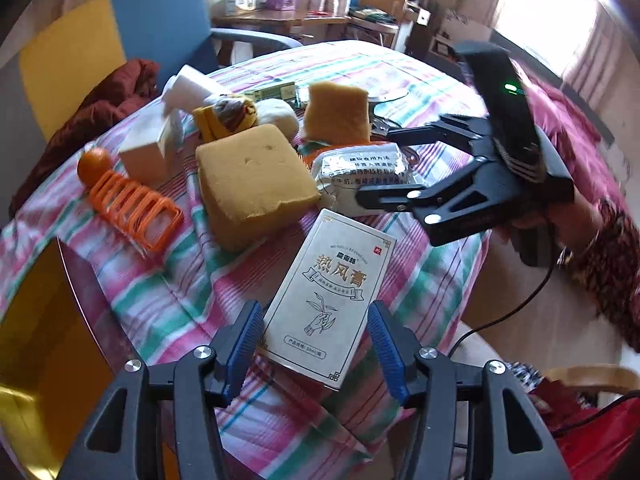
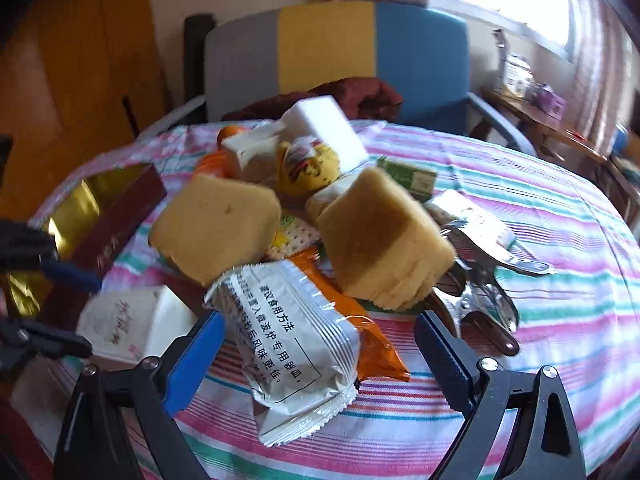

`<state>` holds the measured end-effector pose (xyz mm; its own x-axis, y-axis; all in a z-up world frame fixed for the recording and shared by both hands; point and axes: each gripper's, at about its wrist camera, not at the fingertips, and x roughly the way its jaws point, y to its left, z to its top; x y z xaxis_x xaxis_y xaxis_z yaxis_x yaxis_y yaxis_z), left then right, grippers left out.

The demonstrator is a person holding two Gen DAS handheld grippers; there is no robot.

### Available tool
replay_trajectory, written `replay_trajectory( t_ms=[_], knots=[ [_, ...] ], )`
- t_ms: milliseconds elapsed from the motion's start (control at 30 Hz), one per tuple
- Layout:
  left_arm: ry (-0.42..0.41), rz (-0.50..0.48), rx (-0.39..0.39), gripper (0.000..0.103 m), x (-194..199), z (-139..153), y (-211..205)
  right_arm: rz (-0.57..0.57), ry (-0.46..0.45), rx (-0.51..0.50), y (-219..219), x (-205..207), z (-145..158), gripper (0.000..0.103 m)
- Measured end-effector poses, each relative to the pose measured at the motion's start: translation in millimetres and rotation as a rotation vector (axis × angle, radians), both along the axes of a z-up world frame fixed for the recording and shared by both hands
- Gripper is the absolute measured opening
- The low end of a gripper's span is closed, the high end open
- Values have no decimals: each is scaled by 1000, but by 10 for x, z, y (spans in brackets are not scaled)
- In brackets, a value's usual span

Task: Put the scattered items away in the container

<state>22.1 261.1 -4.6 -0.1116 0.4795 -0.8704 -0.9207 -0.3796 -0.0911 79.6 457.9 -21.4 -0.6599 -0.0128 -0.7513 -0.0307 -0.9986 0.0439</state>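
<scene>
Left wrist view, your left gripper (image 1: 316, 334) open astride white carton (image 1: 328, 296), pads clear, your right gripper (image 2: 316, 350) wide over silver snack pkt (image 2: 292, 344), gold-lined container (image 1: 40, 340) nearby.

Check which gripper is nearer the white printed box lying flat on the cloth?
Left. The left gripper straddles the near end of the white printed box, pads apart from its sides. The right gripper is open around the silver snack packet, beyond the box.

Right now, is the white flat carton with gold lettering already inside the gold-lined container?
No, the white flat carton lies on the striped tablecloth, beside the gold-lined container.
</scene>
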Motion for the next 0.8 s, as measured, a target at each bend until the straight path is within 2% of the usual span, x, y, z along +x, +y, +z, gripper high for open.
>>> replay_trajectory(
  t_ms=[67, 133, 167, 300, 400, 467, 567, 733, 800],
  knots=[
    [-38, -2, 1, 56, -10, -33, 11, 10, -31, 0, 13, -56, -91, 96],
    [-114, -12, 8, 56, -1, -88, 11, 8, -50, -25, 23, -85, -152, 87],
    [-135, -16, -4, 56, 32, -133, 12, -7, -47, -36, 27, -78, -159, 86],
    [-122, -13, -21, 56, 177, -200, 13, -88, -35, -93, 44, 24, -157, 82],
    [-152, 50, 1, 56, 151, -176, 25, -157, -26, -120, 39, 130, -151, 82],
    [-140, 84, 1, 56, 149, -162, 59, -193, -19, -131, 27, 181, -153, 82],
    [-88, 84, -32, 56, 219, -190, 130, -231, -16, -142, 9, 216, -152, 82],
    [-52, 86, -84, 56, 309, -343, 170, -260, -27, -148, -21, 217, -156, 84],
    [-25, 106, -70, 56, 311, -352, 152, -259, -29, -153, -34, 221, -150, 84]
  ],
)
